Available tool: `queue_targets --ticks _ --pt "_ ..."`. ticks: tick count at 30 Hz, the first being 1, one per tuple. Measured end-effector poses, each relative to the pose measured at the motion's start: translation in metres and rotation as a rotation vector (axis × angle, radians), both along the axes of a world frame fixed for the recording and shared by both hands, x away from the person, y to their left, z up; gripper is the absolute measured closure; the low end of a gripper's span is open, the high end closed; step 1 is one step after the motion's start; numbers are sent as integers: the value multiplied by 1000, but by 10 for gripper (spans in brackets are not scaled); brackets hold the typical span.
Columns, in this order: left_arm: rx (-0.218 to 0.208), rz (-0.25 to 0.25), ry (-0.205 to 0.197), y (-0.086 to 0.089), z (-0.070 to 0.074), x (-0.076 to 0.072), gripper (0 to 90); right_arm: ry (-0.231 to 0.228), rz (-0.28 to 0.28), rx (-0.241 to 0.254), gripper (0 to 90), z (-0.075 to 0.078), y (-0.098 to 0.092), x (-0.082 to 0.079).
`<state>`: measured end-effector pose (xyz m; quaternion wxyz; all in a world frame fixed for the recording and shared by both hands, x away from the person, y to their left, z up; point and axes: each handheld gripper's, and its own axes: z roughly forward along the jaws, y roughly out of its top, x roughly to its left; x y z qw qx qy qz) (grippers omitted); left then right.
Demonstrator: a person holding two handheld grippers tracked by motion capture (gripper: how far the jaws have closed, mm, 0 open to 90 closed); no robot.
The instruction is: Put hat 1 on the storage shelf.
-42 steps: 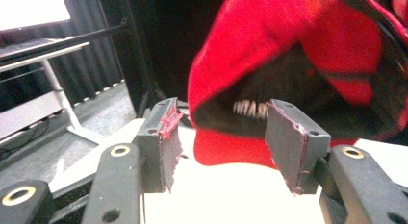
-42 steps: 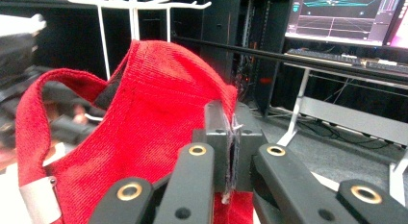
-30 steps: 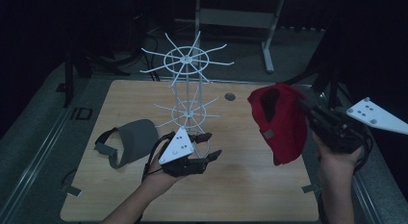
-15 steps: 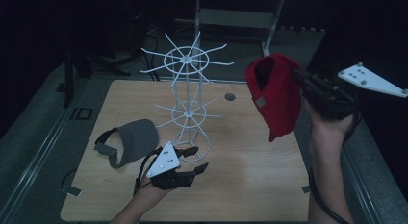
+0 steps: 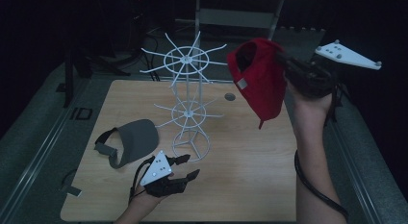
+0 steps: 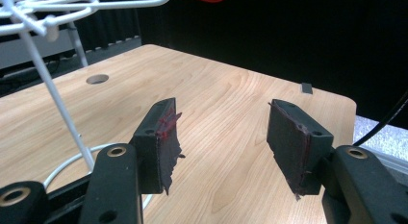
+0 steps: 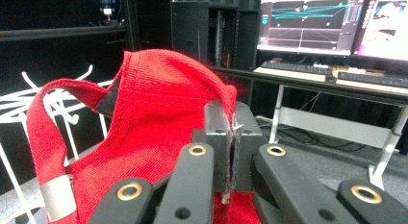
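Note:
A red cap (image 5: 260,80) hangs in the air to the right of the white wire rack's (image 5: 187,65) top ring, pinched by my right gripper (image 5: 285,61). In the right gripper view the jaws are shut on the red cap's (image 7: 144,132) fabric, and my right gripper (image 7: 232,132) is level with the rack's hooks (image 7: 53,101). A grey visor (image 5: 130,140) lies on the table left of the rack's base. My left gripper (image 5: 185,167) rests low near the front edge, open and empty, with wooden table (image 6: 226,99) between its pads (image 6: 161,142).
The rack stands mid-table on a wire ring base (image 5: 192,147). A round cable hole (image 5: 230,96) sits at the table's back right. Monitors and a desk (image 7: 332,36) stand beyond the table. A cable (image 5: 317,190) trails along my right forearm.
My right gripper has lifted the red cap higher and a little left, toward the rack's top ring. My left gripper has slid back toward the table's front edge.

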<state>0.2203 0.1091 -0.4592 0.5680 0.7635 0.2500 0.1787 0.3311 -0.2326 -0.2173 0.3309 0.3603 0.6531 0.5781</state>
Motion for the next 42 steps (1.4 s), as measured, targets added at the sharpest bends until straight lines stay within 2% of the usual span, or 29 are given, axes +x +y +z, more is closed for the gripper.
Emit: queue_targets --ticks 4,8,17,24,29,36,42 --pt "15 5 -1 1 -2 -1 453 13 11 -15 879 -5 8 3" --pt "13 7 -5 2 -2 -2 453 20 22 -26 879 -12 10 3" --pt "-6 26 -1 7 -2 -3 453 42 48 -36 878 -32 5 4" --pt "-3 28 -4 7 -3 -4 453 55 82 -52 876 -48 5 1" --pt "3 32 8 8 -6 -4 453 70 97 -54 874 -59 5 1" --pt "-1 34 14 12 -7 -4 453 73 125 -49 865 -67 5 -3" --pt "6 40 8 15 -5 -5 453 77 140 -39 821 -70 1 -3"
